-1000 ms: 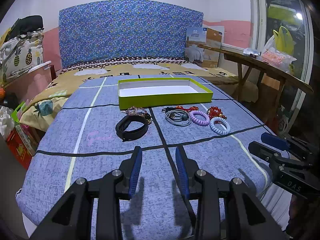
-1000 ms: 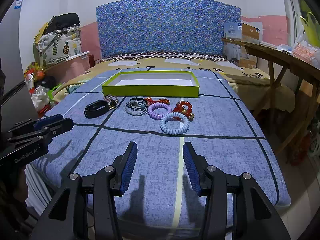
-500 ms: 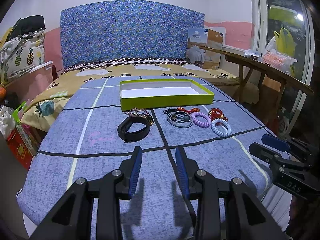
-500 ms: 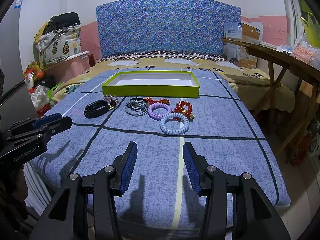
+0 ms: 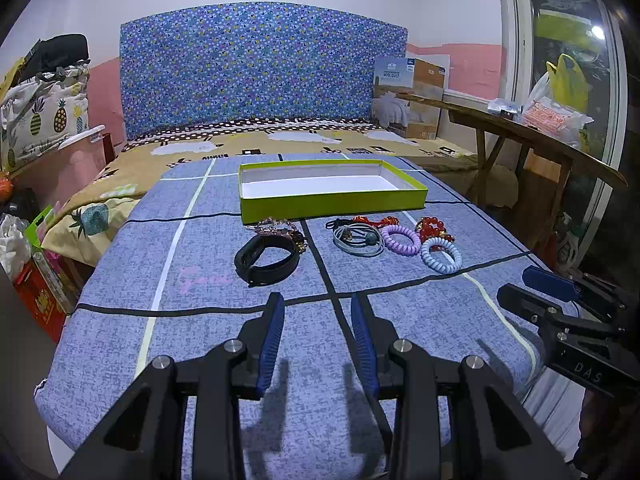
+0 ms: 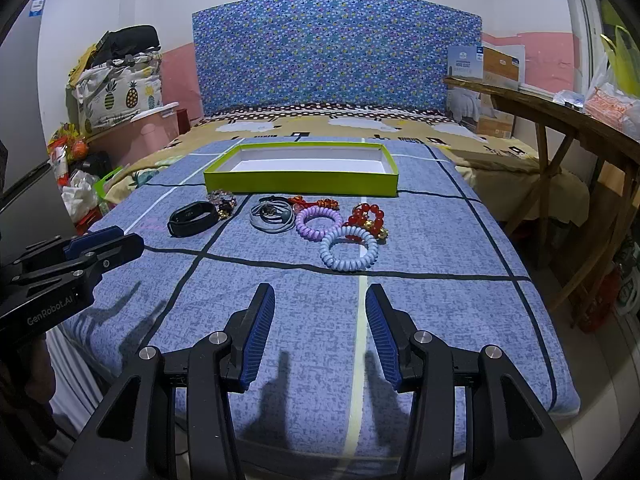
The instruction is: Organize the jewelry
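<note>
Showing "GenRobot.AI" only rightward, both grippers' fingers [image 5: 276, 336] [image 6: 378, 332] stand apart, empty.

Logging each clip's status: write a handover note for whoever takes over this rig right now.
Left tool: open, empty, above the blue cover.
Right tool: open, empty.
Green tray: holds nothing.
In a row in front of the tray: black band, beaded piece behind it, grey cord loop, purple coil tie, red bead bracelet, pale blue coil tie.
Done: nothing.
Left: move every piece into the tray.
</note>
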{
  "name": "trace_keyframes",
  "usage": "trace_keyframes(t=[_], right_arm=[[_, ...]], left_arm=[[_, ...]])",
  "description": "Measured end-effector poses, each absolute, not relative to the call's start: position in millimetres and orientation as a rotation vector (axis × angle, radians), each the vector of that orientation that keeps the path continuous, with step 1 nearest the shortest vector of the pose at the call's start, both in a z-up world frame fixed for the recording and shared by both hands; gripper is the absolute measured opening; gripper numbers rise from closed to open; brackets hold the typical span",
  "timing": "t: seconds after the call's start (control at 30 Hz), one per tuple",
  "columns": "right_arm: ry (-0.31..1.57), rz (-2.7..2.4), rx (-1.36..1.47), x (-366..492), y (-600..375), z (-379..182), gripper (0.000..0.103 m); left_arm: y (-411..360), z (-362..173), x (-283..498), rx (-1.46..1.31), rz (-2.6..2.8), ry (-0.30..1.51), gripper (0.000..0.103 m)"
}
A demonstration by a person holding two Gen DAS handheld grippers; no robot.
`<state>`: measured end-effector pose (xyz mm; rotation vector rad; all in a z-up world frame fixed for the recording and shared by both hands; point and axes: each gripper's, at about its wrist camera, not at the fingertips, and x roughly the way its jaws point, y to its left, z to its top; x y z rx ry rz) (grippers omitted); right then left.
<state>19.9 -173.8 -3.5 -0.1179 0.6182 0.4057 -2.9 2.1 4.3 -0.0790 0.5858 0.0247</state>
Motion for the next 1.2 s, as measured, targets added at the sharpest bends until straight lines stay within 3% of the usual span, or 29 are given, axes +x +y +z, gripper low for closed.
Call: trace_keyframes(t=[1.2], right_arm=[[0.616,0.405,-0.121,19.4,-173.5,-3.0,0.048]], left_arm=[[4.4,5.9,-7.2,-0.074,0.036,0.576,0.036]])
